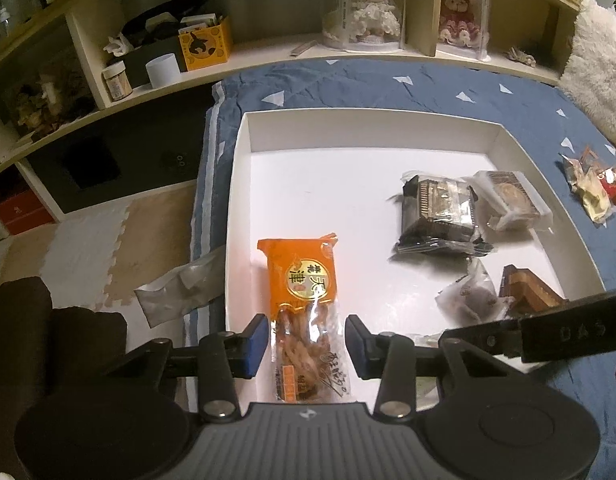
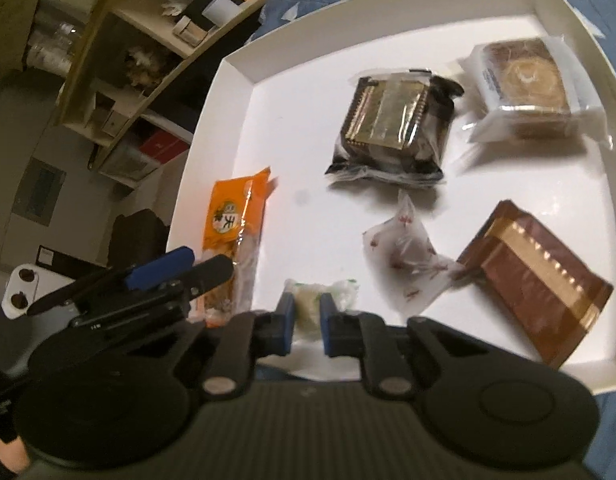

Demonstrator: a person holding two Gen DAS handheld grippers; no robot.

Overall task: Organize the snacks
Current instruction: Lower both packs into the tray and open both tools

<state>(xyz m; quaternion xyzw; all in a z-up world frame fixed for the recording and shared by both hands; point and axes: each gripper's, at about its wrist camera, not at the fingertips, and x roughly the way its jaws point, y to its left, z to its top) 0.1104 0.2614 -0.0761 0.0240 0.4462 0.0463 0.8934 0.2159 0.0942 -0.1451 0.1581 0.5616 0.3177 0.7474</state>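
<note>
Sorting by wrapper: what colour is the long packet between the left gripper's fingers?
Orange with a clear lower half; left wrist view.

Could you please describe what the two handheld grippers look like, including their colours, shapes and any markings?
Both are alike. The left gripper and the right gripper each have a ribbed dark grey body with a small pale logo, round black discs at either side, and black linkage bars joined by silver rivets. The fingers carry blue pads. In the left wrist view, the right gripper's black side shows faint raised lettering. No cables or sleeves show.
</note>
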